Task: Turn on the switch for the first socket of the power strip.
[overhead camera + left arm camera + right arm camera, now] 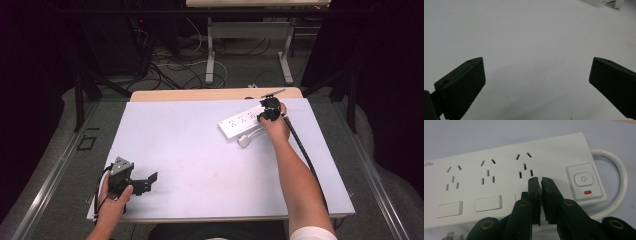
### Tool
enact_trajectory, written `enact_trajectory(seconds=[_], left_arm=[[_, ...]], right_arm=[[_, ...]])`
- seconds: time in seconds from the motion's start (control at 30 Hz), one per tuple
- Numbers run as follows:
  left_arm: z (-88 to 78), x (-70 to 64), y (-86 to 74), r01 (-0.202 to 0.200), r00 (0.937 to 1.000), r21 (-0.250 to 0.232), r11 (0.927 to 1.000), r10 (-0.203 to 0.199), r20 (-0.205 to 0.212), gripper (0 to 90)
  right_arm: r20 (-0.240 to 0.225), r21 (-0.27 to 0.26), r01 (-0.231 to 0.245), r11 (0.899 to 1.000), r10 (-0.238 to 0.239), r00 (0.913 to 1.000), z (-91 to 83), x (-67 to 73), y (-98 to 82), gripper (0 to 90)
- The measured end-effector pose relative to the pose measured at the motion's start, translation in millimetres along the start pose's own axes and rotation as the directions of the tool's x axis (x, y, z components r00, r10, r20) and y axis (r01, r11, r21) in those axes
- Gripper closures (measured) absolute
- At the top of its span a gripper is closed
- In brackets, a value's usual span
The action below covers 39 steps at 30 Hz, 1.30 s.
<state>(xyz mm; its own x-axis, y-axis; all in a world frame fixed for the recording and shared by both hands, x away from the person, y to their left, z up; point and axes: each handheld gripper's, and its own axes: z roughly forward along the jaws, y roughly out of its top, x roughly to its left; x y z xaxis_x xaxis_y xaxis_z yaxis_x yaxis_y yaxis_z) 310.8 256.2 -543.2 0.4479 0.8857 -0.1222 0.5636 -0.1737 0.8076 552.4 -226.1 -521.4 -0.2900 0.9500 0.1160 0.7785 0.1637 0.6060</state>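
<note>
Right gripper (541, 180) nearly pressed together, nothing pinched, tips over power strip (499, 170); power button (583, 179) just beside. Left gripper (536, 75) spread, held over bare table (524, 30).

The high view is looking down from above the flat lavender table (200, 145). The right gripper view is sitting close over the long white plastic power strip (506, 172), which the high view is also showing (240, 122); the left gripper view is skimming low, facing that strip (596, 2).

a bench (200, 150) with a pale lilac top and a wooden far edge. a white power strip (240, 121) lies flat toward two o'clock, its white cable and plug (246, 140) just beside it.
</note>
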Motion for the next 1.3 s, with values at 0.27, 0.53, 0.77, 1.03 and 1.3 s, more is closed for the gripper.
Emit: enact_trajectory(seconds=[0.27, 0.53, 0.77, 1.03, 1.3], left_arm=[[-0.7, 0.4, 0.3, -0.001, 1.0000, 0.000, 1.0000, 0.001, 0.000, 0.4], [-0.7, 0.6, 0.2, 0.001, 1.0000, -0.003, 1.0000, -0.001, 0.000, 0.4], [-0.5, 0.6, 0.4, 0.001, 1.0000, -0.003, 1.0000, -0.001, -0.001, 0.4], [-0.8, 0.3, 0.3, 0.001, 1.0000, -0.003, 1.0000, -0.001, -0.002, 0.4], [-0.8, 0.0, 0.3, 0.001, 1.0000, -0.004, 1.0000, -0.001, -0.003, 0.4]], right_arm=[[0.003, -0.005, 0.009, 1.000, -0.009, 1.0000, -2.5, -3.5, 0.6, 75.2], [-0.013, -0.011, 0.021, 1.000, -0.021, 0.9997, -5.7, -3.4, 2.1, 67.1], [-0.019, 0.014, 0.037, 0.999, -0.037, 0.9991, -9.9, -3.2, 2.7, 61.5], [-0.032, 0.012, 0.081, 0.997, -0.081, 0.9962, -17.6, 1.7, 3.7, 58.3], [-0.032, 0.013, 0.148, 0.989, -0.148, 0.9885, -29.4, 8.2, 4.9, 57.6]])
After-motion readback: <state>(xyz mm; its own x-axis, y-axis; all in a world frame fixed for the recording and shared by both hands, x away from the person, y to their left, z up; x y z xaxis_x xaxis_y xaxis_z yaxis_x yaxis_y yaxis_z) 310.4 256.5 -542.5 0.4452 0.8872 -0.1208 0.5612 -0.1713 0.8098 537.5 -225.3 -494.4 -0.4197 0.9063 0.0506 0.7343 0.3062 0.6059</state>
